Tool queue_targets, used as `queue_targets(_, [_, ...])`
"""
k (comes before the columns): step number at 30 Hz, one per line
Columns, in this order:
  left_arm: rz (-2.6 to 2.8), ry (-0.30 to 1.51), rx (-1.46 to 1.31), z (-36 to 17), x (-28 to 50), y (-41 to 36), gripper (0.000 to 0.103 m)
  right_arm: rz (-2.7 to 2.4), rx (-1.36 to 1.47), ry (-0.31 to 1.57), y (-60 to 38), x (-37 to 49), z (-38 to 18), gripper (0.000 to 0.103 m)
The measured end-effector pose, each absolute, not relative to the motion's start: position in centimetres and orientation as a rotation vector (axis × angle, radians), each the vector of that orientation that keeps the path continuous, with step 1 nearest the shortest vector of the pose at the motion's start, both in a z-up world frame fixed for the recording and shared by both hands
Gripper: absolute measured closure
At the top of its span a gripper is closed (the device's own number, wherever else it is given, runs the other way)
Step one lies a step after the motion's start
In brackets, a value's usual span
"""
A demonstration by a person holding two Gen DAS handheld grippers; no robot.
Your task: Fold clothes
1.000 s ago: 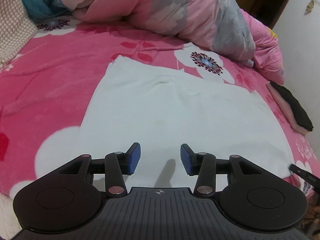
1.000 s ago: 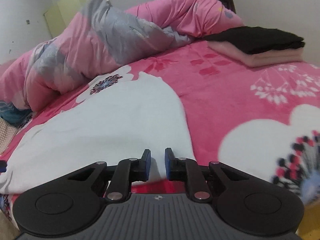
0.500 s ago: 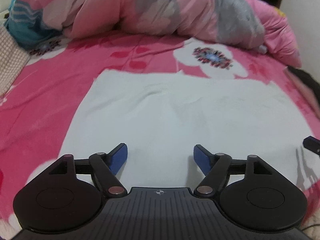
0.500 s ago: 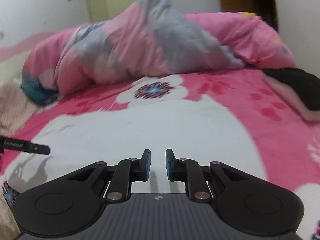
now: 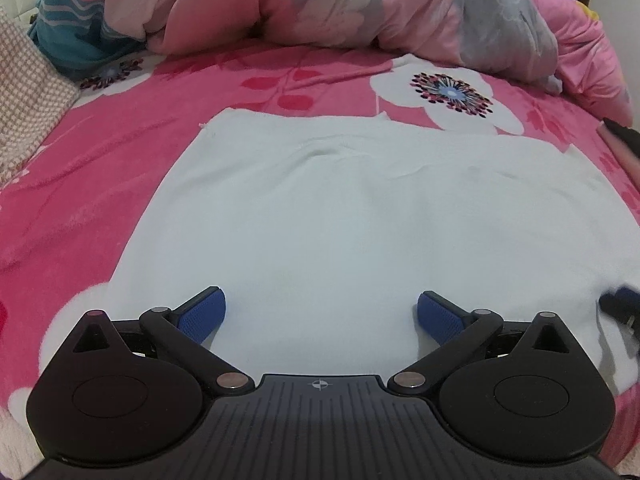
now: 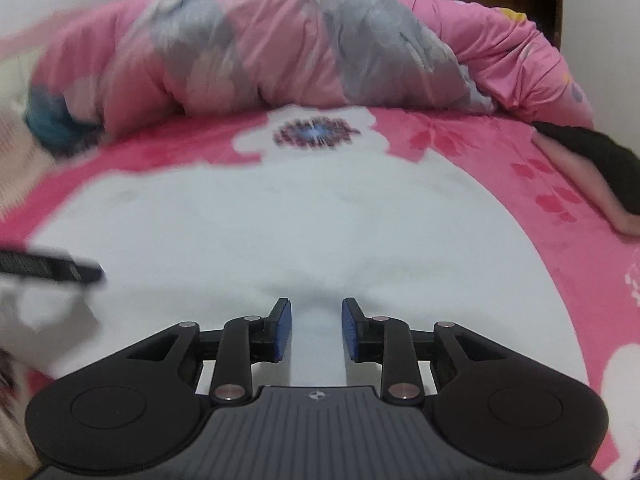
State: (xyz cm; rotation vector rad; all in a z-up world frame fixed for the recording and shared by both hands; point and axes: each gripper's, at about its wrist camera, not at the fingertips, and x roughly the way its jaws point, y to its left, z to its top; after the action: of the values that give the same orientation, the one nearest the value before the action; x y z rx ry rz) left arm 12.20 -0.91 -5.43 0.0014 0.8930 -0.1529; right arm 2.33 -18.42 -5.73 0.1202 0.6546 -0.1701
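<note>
The left gripper [image 5: 320, 312] is hanging over the near part of a white garment [image 5: 360, 220] lying flat on the pink floral bedspread [image 5: 100, 168]. Its jaws have just been opening and are standing wide, nothing between them but bare cloth below; whether the blue pads [image 5: 204, 314] are touching the fabric cannot be told.

The right gripper [image 6: 316, 330] is also sitting over the white garment [image 6: 300, 220], jaws narrow and just been opening a little, a slim gap showing cloth, nothing pinched.

Left wrist view only: the garment's far-left corner, ahead and left of the fingers, sharp edges all round, a small wrinkle ahead of the fingers, a checked cloth [image 5: 28, 104] far left, a teal striped fabric [image 5: 76, 28] beyond it, and the tip of the right gripper peeking in at the right edge just beside the right finger.

Right wrist view only: blurred overall, but it is showing the folded stack, black on pink [image 6: 592, 168], ahead and well right of the fingers, off the garment; the left view catches just a sliver. One left finger [image 6: 52, 268] is poking in at the left, over the cloth.

Both views are showing the crumpled pink-grey quilt [image 5: 360, 12] well beyond the garment.
</note>
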Motion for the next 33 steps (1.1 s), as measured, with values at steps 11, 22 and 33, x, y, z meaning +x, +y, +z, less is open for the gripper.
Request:
queue_targets(11, [-0.153, 0.909, -0.028, -5.3, 12.3, -0.5, 0.0, -0.187, -0.04, 0.68, -15.1, 4.2, -7.8, 0.059])
queue_targets(22, [-0.156, 0.913, -0.052, -5.3, 12.1, -0.2, 0.0, -0.223, 0.015, 0.686, -15.5, 3.4, -7.9, 0.032])
queue_targets(33, [-0.165, 0.918, -0.068, -5.3, 12.1, 0.1, 0.0, -0.331, 0.083, 0.706, -17.2, 3.5, -7.8, 0.006])
